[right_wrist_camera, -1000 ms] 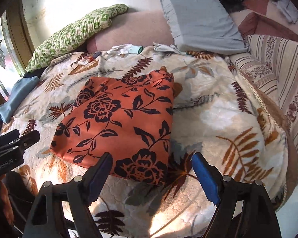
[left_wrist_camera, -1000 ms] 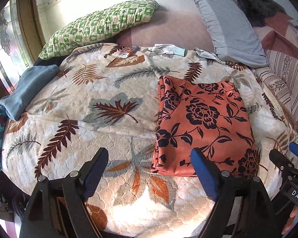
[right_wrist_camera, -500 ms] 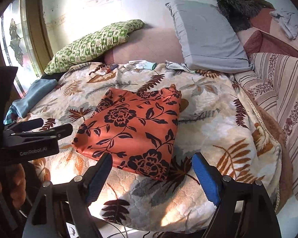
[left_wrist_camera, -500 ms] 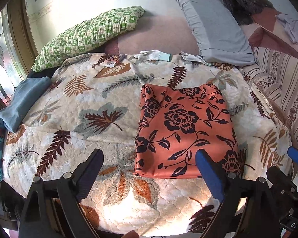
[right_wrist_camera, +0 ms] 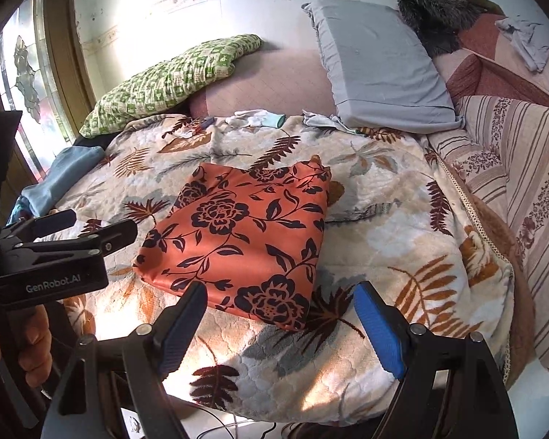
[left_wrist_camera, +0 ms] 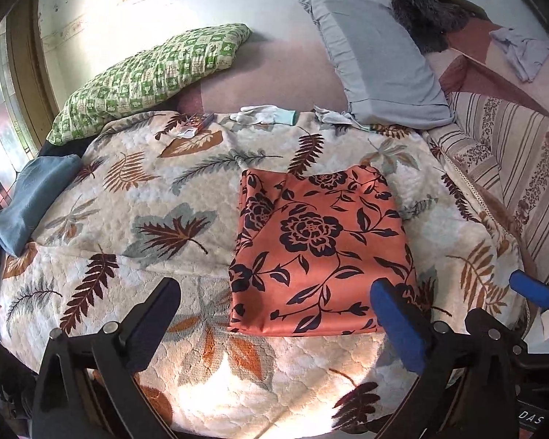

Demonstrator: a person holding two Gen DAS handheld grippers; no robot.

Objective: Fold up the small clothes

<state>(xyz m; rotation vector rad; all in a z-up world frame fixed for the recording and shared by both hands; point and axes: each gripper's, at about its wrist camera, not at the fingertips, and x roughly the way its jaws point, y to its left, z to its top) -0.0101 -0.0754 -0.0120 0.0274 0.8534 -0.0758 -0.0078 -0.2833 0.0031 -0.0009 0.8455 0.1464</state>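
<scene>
A folded orange garment with dark flowers (left_wrist_camera: 318, 248) (right_wrist_camera: 245, 234) lies flat on the leaf-print bedspread (left_wrist_camera: 146, 219), free of both grippers. My left gripper (left_wrist_camera: 272, 303) hovers above the near edge of the bed, in front of the garment's front left corner. Its jaws are opening wide and nothing sits between them. My right gripper (right_wrist_camera: 280, 296) hangs open over the garment's front right corner, its blue pad (right_wrist_camera: 375, 325) clear of the cloth. Each gripper shows at the edge of the other's view: the left gripper (right_wrist_camera: 91, 234) and the right gripper (left_wrist_camera: 530, 289).
A green checked pillow (left_wrist_camera: 146, 80) and a grey pillow (left_wrist_camera: 377, 66) lean at the head of the bed. White gloves (left_wrist_camera: 263, 115) lie there too. A blue folded cloth (left_wrist_camera: 33, 197) sits at the left edge by the window. A striped blanket (left_wrist_camera: 512, 168) lies on the right.
Both grippers have drawn back and lifted away from the garment, so more of the bed shows. The left jaws stand wider apart. The garment has stayed where it lay.
</scene>
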